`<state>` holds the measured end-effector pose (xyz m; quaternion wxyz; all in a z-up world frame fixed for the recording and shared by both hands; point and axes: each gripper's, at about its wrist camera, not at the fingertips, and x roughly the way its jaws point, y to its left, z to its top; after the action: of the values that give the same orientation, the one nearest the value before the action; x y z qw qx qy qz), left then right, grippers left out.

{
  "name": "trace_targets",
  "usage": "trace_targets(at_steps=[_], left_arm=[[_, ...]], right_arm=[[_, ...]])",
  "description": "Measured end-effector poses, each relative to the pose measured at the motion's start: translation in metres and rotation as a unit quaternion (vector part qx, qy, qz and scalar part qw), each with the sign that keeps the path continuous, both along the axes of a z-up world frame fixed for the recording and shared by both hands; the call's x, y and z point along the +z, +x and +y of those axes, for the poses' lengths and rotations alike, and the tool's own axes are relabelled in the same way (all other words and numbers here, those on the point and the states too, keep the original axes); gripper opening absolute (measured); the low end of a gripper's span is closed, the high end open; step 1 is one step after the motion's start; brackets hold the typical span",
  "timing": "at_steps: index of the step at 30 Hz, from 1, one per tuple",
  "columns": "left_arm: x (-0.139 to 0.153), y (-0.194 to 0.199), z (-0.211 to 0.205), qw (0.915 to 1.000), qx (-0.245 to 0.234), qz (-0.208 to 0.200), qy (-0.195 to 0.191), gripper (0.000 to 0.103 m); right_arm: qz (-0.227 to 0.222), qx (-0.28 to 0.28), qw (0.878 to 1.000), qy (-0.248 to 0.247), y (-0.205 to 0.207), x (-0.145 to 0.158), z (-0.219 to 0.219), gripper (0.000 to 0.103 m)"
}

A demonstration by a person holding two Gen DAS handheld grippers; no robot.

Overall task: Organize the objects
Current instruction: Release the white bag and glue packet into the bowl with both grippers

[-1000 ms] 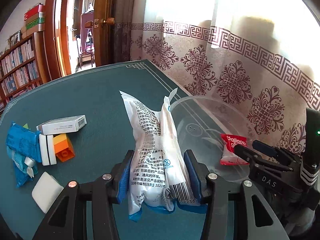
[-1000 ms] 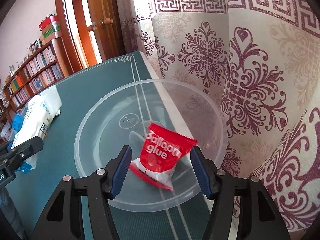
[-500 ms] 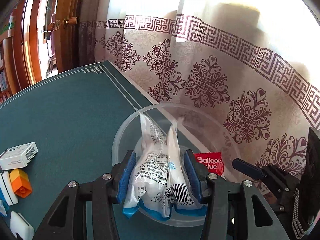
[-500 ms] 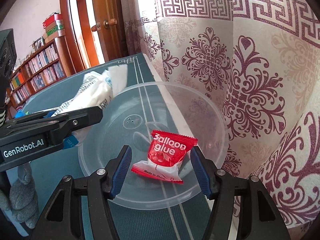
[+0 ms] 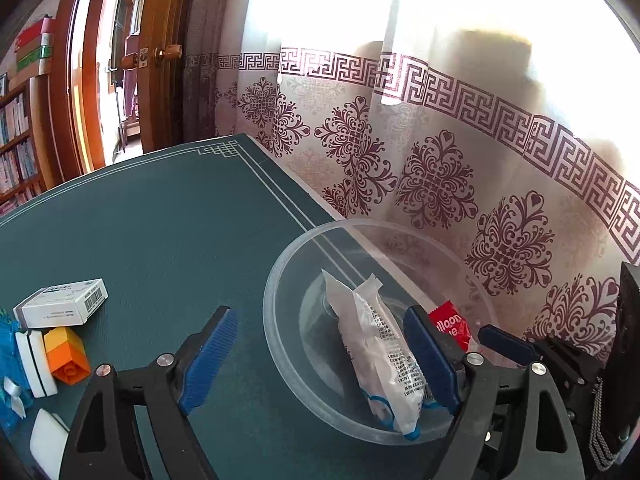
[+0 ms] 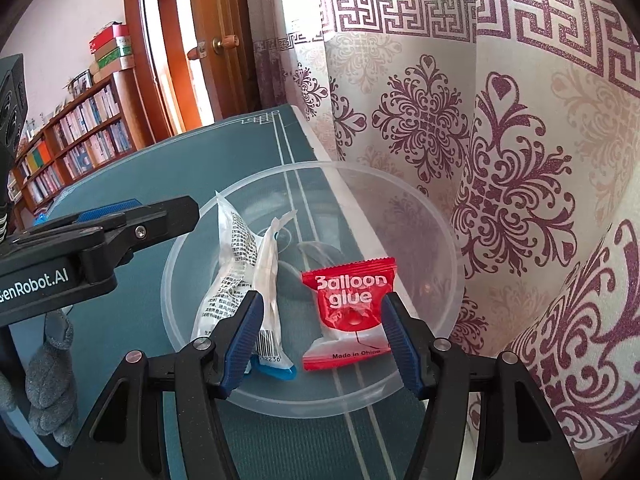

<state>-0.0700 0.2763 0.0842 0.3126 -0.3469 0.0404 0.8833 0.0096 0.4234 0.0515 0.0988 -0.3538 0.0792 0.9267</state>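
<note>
White packet [image 5: 376, 356] and red packet [image 6: 352, 312] in bowl [image 5: 280, 280]; box [image 5: 64, 304], blocks [image 5: 66, 354] left on table [image 5: 160, 220]. Left gripper [image 5: 320, 360], right gripper [image 6: 320, 340] spread.

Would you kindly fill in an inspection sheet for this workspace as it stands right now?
Surface: green table mat with white border lines.
Job's things: white packet and red balloon glue sachet lie side by side in the clear bowl.
Clutter: white box, orange block, white erasers, blue packet at the mat's left.
Grippers: left gripper open, packet lying by its right finger; right gripper open around the sachet.
Cables: nothing seen.
Surroundings: patterned curtain, wooden door, bookshelf.
</note>
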Motion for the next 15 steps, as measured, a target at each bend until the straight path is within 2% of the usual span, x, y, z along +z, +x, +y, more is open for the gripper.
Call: trace_targets(at_steps=[4, 15], left_arm=[[0.001, 0.004, -0.011, 0.9999, 0.016, 0.006, -0.001, 0.096], [-0.006, 0.005, -0.064, 0.997, 0.076, -0.009, 0.001, 0.1]], right_arm=[[0.004, 0.003, 1.0, 0.001, 0.002, 0.002, -0.002, 0.062], [0.018, 0.011, 0.999, 0.025, 0.008, 0.01, -0.02, 0.062]])
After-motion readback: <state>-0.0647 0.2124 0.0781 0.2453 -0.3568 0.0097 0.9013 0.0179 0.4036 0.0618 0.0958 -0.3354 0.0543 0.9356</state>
